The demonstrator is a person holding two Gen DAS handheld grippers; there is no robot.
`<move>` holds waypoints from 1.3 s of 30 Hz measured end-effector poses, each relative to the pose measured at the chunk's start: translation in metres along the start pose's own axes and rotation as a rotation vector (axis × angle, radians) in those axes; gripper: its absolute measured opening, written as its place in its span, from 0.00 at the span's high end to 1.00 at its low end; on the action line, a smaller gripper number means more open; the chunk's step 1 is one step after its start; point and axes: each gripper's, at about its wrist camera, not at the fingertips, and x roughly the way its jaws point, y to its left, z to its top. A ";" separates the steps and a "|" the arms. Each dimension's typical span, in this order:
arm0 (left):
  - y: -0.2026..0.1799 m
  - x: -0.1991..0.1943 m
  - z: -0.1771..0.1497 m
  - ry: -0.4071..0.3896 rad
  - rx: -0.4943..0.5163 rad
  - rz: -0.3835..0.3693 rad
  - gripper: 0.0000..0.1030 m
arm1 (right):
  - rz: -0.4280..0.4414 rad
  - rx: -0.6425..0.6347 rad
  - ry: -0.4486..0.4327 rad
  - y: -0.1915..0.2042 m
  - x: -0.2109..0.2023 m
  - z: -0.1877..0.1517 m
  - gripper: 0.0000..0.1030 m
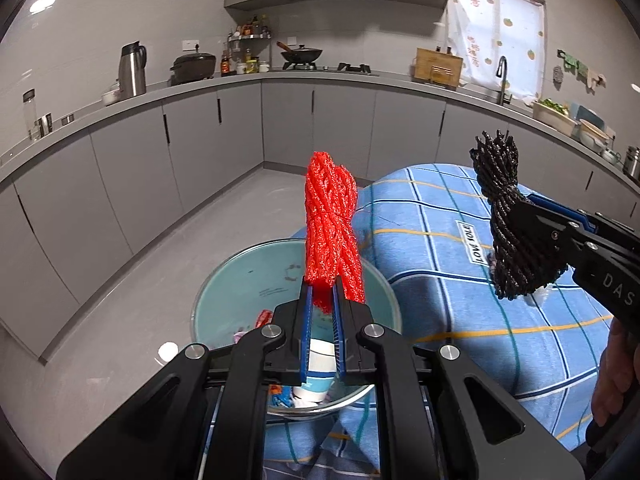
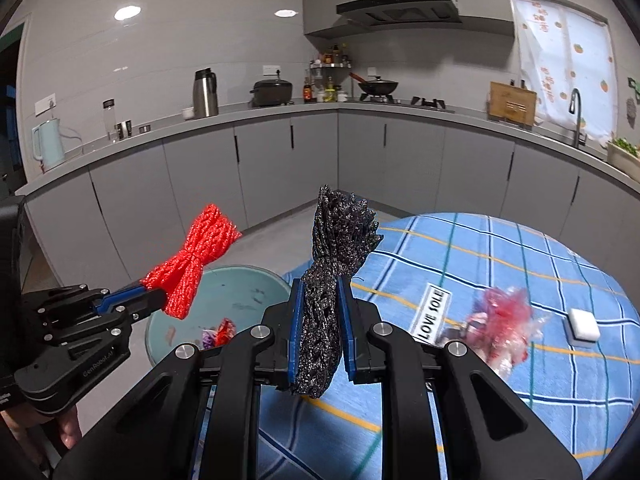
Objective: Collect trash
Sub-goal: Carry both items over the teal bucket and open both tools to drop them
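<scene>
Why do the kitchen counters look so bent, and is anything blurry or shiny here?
Left wrist view: the fisheye lens bows the counter; ceiling lights glare on the wall; red mesh sharp. Right wrist view: same bending, dark corners; crumpled red plastic on the tablecloth looks smeared.

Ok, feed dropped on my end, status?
Left gripper shut on red net, over bin. Right gripper shut on black net. Nothing blocking.
</scene>
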 end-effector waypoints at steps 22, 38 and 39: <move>0.031 0.023 -0.003 0.041 -0.049 0.066 0.91 | 0.133 -0.077 0.071 0.050 0.058 0.010 0.83; 0.039 0.035 -0.008 0.075 -0.059 0.074 0.89 | 0.170 -0.105 0.125 0.061 0.093 -0.002 0.82; 0.040 0.035 -0.009 0.078 -0.060 0.075 0.87 | 0.170 -0.105 0.126 0.061 0.096 -0.003 0.82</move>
